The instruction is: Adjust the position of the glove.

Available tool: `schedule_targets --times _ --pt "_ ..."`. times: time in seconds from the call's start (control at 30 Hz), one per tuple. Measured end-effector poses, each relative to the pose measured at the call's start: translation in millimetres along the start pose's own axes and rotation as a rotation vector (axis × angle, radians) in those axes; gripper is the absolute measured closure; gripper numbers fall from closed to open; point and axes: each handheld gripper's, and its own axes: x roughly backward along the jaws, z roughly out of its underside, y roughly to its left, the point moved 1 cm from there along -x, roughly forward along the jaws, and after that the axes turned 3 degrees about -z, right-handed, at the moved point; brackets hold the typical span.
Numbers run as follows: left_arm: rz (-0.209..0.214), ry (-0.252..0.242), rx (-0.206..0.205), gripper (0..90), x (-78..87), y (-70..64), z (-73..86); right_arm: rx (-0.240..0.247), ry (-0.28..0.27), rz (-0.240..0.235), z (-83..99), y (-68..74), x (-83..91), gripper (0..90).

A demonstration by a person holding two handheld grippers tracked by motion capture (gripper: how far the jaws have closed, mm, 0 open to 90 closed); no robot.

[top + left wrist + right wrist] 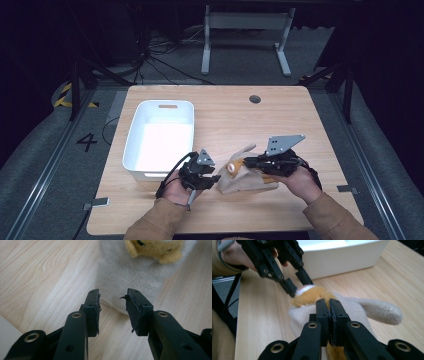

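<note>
while the right hand-held gripper point(250, 161) has its jaws pressed together on the plush point(240, 175), the left hand-held gripper point(216, 177) sits with jaws apart at the toy's near-left edge, gripping nothing. the plush lies flat on the desk point(230, 115), low and centre in the high view, just right of the white bin point(160, 137). in the right gripper view the jaws look closed on a thin fold of cream and orange fabric, so the likely failure is that fold slipping free on a lift, leaving the toy on the desk. in the left gripper view the open jaws straddle the cream edge point(120, 272); closing there could catch only fuzz, or push the soft body away. if both pull apart, the plush may stretch rather than rise.
</note>
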Motion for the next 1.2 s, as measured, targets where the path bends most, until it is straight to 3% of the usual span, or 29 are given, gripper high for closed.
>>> schedule_targets --times 0.5,0.73,1.2 --pt "0.021 0.025 -0.014 63.9 -8.2 -6.6 -0.6 -0.050 0.118 0.003 35.7 -16.5 3.3 86.4" --pt "0.032 0.028 -0.018 64.4 -9.4 -8.1 -1.0 -0.064 0.157 -0.015 42.6 -19.4 -0.5 85.9" --pt "0.049 0.037 -0.037 65.3 -13.1 -13.6 -2.3 -0.079 0.282 0.002 57.8 -20.5 -9.6 82.8"
